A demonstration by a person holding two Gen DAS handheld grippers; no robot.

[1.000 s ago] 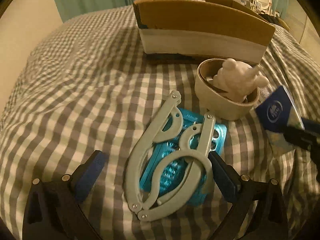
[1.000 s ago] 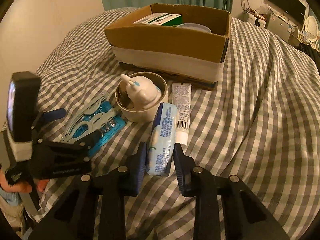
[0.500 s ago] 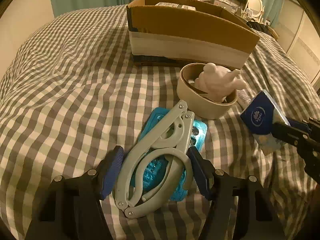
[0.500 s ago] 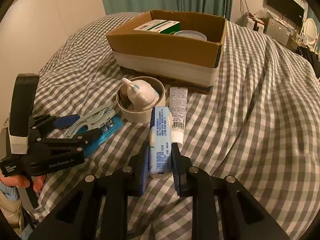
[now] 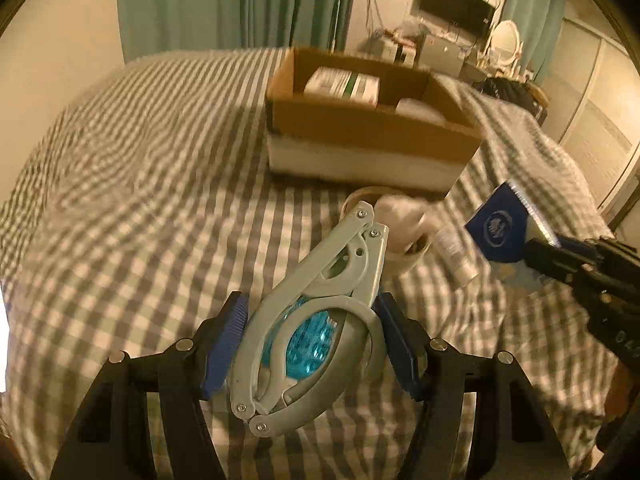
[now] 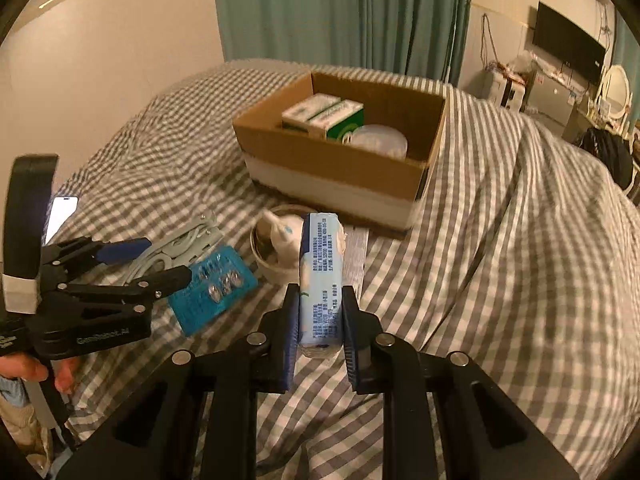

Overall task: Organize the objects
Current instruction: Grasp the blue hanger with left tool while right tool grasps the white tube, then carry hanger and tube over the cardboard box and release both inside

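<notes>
Left gripper (image 5: 312, 344) clamped on pale, curved plastic folding hanger (image 5: 316, 320), lifted before the open cardboard box (image 6: 340, 160); right gripper (image 6: 320, 320) squeezing soft rectangular tissue pack (image 6: 322, 272), raised just before that box; teal blister card (image 6: 216, 284) flat on checked bedcover (image 6: 500, 260).

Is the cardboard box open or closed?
Open. The cardboard box has no lid; a green carton shows inside from above.

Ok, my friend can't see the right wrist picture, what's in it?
The right gripper squeezes a pale blue tissue pack above a grey checked bedspread. Behind sits an open brown cardboard box; at left, the left gripper reaches a light grey folding hanger.
</notes>
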